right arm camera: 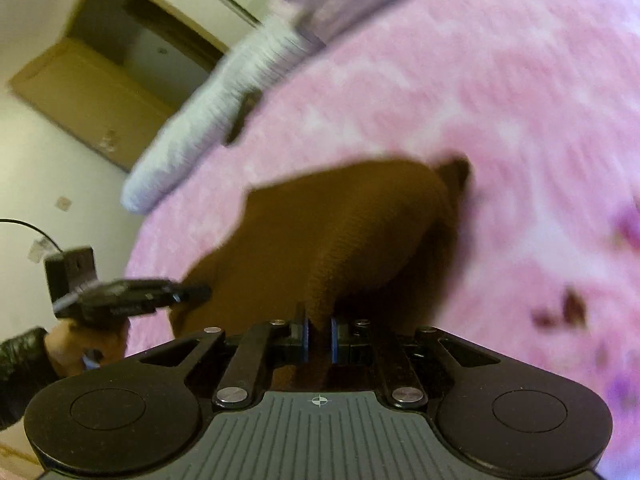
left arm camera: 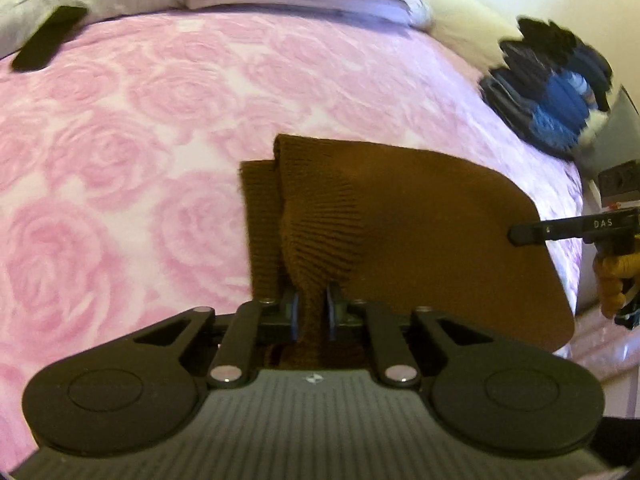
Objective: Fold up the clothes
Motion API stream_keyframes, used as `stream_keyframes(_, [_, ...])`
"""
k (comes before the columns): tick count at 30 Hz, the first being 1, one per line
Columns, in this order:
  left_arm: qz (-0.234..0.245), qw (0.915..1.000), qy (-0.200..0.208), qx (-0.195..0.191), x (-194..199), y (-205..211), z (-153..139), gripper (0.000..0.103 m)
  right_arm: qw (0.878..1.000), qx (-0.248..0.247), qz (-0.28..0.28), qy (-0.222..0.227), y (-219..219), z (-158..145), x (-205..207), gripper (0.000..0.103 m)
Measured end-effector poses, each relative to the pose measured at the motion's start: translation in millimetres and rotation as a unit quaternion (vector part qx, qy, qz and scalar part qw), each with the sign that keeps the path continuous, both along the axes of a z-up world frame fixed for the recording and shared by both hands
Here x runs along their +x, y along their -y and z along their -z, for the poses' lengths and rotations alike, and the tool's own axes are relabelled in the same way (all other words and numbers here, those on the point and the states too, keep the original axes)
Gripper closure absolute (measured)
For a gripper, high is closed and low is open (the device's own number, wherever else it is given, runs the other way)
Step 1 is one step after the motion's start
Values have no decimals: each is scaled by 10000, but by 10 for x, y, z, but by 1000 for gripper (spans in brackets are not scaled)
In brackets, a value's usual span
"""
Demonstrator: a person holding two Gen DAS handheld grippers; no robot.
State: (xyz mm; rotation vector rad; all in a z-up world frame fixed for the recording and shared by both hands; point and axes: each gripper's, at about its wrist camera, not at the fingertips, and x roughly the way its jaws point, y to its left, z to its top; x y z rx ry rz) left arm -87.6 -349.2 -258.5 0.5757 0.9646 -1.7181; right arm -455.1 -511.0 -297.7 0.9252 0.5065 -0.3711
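Brown knit garment (left arm camera: 420, 216) pinched between both claws, left claw (left arm camera: 313, 312) and right claw (right arm camera: 319, 338), above pink bedspread (left arm camera: 120, 140).

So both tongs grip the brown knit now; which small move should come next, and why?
Probably carry the brown knit garment across and lower it onto the pink rose bedspread. Left tongs and right tongs each pinch an edge, and the cloth hangs lifted and bunched.
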Motion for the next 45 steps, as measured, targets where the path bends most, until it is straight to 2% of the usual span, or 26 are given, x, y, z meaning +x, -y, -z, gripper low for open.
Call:
stream_keyframes(4, [-190,9998,-28,-100,-11,-84,33,90,9999,-55,-105,-89,2,190,7,95])
stream_keyframes(6, [-219,9997,39,-137,-32,-71,36,87,9998,-121,-142,53,-24,250,-71,95])
stream_keyframes(10, [17,9989,267,-385,-27,-68,60,77,9990,-81,25,444,-42,312,-260,94])
stream_keyframes(13, [141,9967,462,-646,-16,-140,67,75,9971,23,261,715,-82,351,-332,94])
stream_keyframes(17, [131,9927,660,-1005,-55,-310,71,75,9959,-382,452,687,-187,267,-373,94])
stream_keyframes(21, [-192,9849,1026,-1382,-193,-646,-26,74,9951,-609,566,540,-276,212,-482,92])
stream_keyframes(22, [-320,9823,1151,-1445,-243,-748,-62,71,9952,-634,589,449,-305,193,-522,87])
stream_keyframes(24, [-431,9761,1501,-1510,-379,-937,-143,64,9927,-916,779,91,-451,64,-634,36])
stream_keyframes(25, [-359,9713,1770,-1550,-472,-1034,-186,57,9904,-1106,830,-55,-547,-11,-685,33])
stream_keyframes(26, [-233,9643,2099,-1598,-575,-1112,-223,53,9873,-1429,675,-145,-685,-97,-696,33])
stream_keyframes(27, [-4,9518,2580,-1656,-714,-1187,-244,52,9825,-1797,447,-220,-837,-188,-692,33])
stream_keyframes(28, [275,9370,3054,-1675,-859,-1252,-243,50,9714,-2334,120,-415,-1037,-257,-629,33])
stream_keyframes(29, [533,9232,3420,-1670,-980,-1299,-229,50,9512,-2986,-328,-702,-1294,-286,-520,33])
stream_keyframes(30, [798,9087,3733,-1689,-1091,-1337,-199,50,9278,-3523,-807,-925,-1531,-274,-408,33])
stream_keyframes(32, [1320,8750,4311,-1767,-1295,-1397,-109,43,8723,-4415,-1650,-1305,-1942,-194,-188,33])
stream_keyframes(35, [1975,8160,5073,-1942,-1503,-1424,85,38,7839,-5353,-2452,-1970,-2335,75,167,33])
stream_keyframes(37, [2397,7786,5438,-2018,-1579,-1413,239,38,7387,-5684,-2723,-2390,-2422,289,386,33])
stream_keyframes(38, [2604,7585,5610,-2052,-1617,-1407,316,38,7093,-5904,-2814,-2629,-2443,399,493,33])
stream_keyframes(39, [2752,7407,5746,-2134,-1637,-1394,380,38,6859,-6118,-2838,-2733,-2443,466,568,34])
stream_keyframes(40, [2846,7270,5833,-2241,-1640,-1371,421,38,6656,-6321,-2835,-2778,-2436,515,630,34])
stream_keyframes(41, [2906,7175,5895,-2309,-1636,-1332,443,38,6594,-6357,-2870,-2807,-2386,530,670,38])
stream_keyframes(42, [2935,7124,5937,-2318,-1630,-1277,455,38,6589,-6330,-2919,-2829,-2319,533,701,70])
stream_keyframes(43, [2956,7092,5971,-2304,-1623,-1217,463,39,6583,-6302,-2969,-2852,-2252,536,733,71])
stream_keyframes(45, [3005,7115,5980,-2143,-1626,-1119,463,62,6686,-6218,-3021,-2739,-2132,447,643,74])
